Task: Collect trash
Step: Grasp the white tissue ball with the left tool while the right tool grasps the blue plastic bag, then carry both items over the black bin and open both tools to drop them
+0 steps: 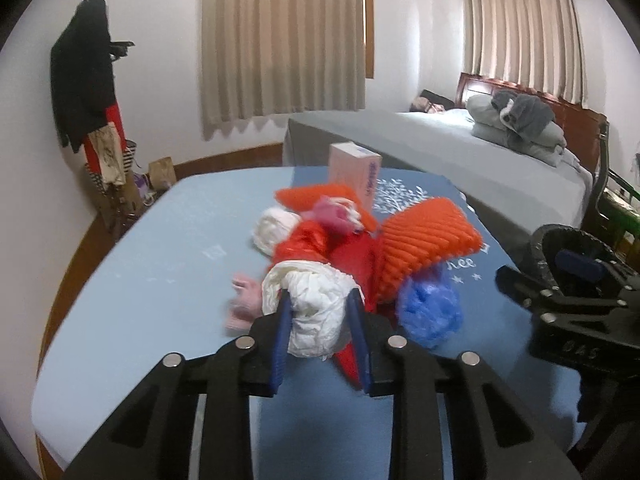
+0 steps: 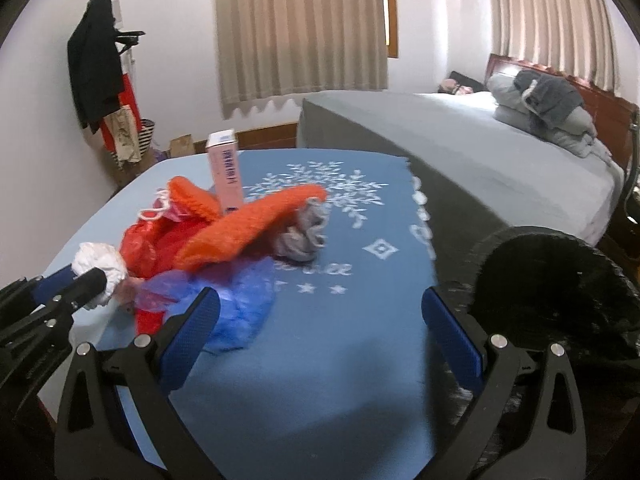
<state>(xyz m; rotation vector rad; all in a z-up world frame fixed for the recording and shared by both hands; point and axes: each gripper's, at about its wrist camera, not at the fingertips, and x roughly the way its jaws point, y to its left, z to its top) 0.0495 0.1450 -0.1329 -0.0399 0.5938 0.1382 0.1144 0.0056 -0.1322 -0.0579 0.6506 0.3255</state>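
In the left wrist view the left tongs [image 1: 320,316] are clamped on a white wad [image 1: 316,312] at the near end of a trash pile on the blue bench [image 1: 140,280], beside a red bag [image 1: 316,244], blue bag [image 1: 430,312] and orange foam [image 1: 424,240]; a pink box [image 1: 354,168] stands behind. In the right wrist view the right tongs [image 2: 320,324] gape wide over the bench's near right part, gripping nothing, a black bin bag [image 2: 540,284] off its right edge.

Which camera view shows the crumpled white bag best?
The left wrist view: the crumpled white bag sits large between the left hand-held gripper fingers. The right wrist view shows it small at the left edge, partly hidden.
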